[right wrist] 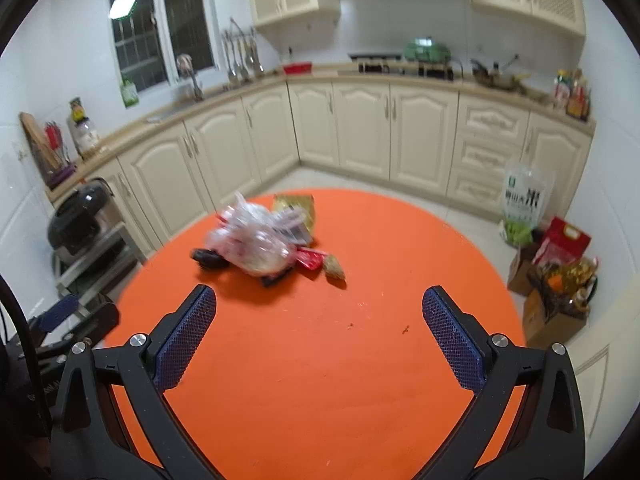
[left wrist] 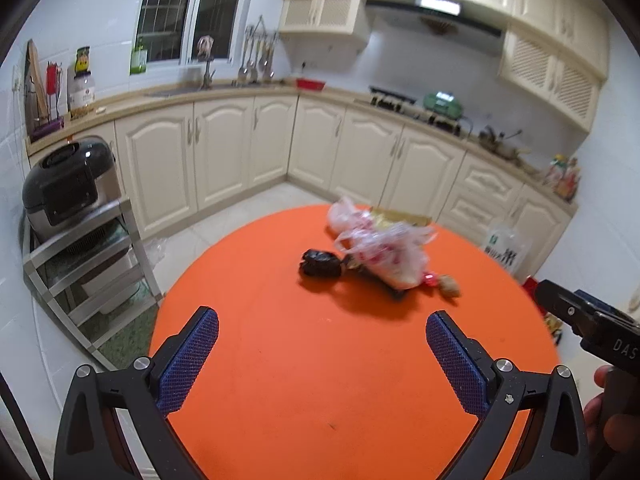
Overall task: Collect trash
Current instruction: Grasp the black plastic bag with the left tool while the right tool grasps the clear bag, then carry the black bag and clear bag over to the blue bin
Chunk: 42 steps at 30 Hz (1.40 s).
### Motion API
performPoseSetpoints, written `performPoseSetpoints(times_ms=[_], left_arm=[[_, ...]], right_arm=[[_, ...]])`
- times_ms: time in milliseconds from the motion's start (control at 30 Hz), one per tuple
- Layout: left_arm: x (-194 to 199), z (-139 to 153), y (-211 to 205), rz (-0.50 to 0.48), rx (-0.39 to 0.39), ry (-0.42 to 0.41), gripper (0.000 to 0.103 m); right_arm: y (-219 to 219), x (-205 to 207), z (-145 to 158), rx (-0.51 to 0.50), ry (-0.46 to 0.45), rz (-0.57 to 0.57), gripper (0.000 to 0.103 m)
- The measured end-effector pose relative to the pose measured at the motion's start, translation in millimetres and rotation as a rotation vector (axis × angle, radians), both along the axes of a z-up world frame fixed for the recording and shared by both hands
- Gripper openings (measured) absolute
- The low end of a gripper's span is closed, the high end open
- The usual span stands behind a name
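A heap of trash lies on the far part of a round orange table (left wrist: 320,360), also seen in the right wrist view (right wrist: 360,360). It holds a clear plastic bag with red print (left wrist: 384,248) (right wrist: 256,240), a crumpled black bag (left wrist: 320,265) (right wrist: 208,258), a gold packet (right wrist: 296,210), a red wrapper (right wrist: 310,260) and a brown lump (left wrist: 450,286) (right wrist: 334,268). My left gripper (left wrist: 322,338) is open and empty, well short of the heap. My right gripper (right wrist: 320,316) is open and empty, also short of it.
Cream kitchen cabinets and a counter (left wrist: 240,92) run around the room. A rice cooker (left wrist: 68,184) stands on a metal rack at the left. A rice sack (right wrist: 524,204) and boxes of goods (right wrist: 560,280) stand on the floor at the right.
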<state>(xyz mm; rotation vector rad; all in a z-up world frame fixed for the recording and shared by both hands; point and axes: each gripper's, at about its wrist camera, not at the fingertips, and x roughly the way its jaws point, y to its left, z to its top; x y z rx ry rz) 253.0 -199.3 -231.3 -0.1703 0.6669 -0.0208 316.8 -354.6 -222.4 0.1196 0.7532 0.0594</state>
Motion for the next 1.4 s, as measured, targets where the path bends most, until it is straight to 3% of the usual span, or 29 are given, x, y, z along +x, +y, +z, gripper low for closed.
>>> performPoseSetpoints(times_ms=[167, 533, 767, 833, 867, 900, 967, 1100, 1200, 1400], left_arm=[[62.0, -14.7, 5.0, 0.021, 0.019, 0.086, 0.102], [185.9, -27.8, 4.1, -0.006, 0.042, 0.179, 0.102], [261.2, -44.3, 2.0, -0.035, 0.051, 0.232, 0.102], [276.3, -49.2, 4.7, -0.047, 0.027, 0.243, 0.094], [280.6, -50.2, 6.5, -0.049, 0.026, 0.227, 0.091], [286.0, -49.9, 8.8, -0.053, 0.018, 0.217, 0.080], [290.7, -54.8, 11.9, -0.046, 0.031, 0.205, 0.065], [296.1, -57.9, 31.1, -0.017, 0.000, 0.194, 0.035], [294.8, -60.2, 46.9, -0.006, -0.043, 0.194, 0.029], [271.5, -57.7, 57.0, 0.021, -0.043, 0.165, 0.029]], right_arm=[[-8.2, 48.4, -38.5, 0.013, 0.094, 0.000, 0.103], [41.8, 111.8, -55.5, 0.048, 0.109, 0.218, 0.103], [60.6, 143.2, -67.4, 0.083, 0.135, 0.259, 0.103], [65.6, 152.3, -70.9, 0.109, 0.141, 0.279, 0.102], [68.6, 155.9, -74.5, 0.108, 0.151, 0.288, 0.096], [72.1, 159.3, -79.5, 0.098, 0.169, 0.298, 0.084], [77.6, 161.4, -89.1, 0.080, 0.193, 0.307, 0.071], [72.7, 154.5, -88.5, 0.109, 0.166, 0.307, 0.054], [64.7, 149.3, -85.0, 0.130, 0.159, 0.297, 0.049], [48.9, 127.8, -72.9, 0.187, 0.135, 0.282, 0.045]])
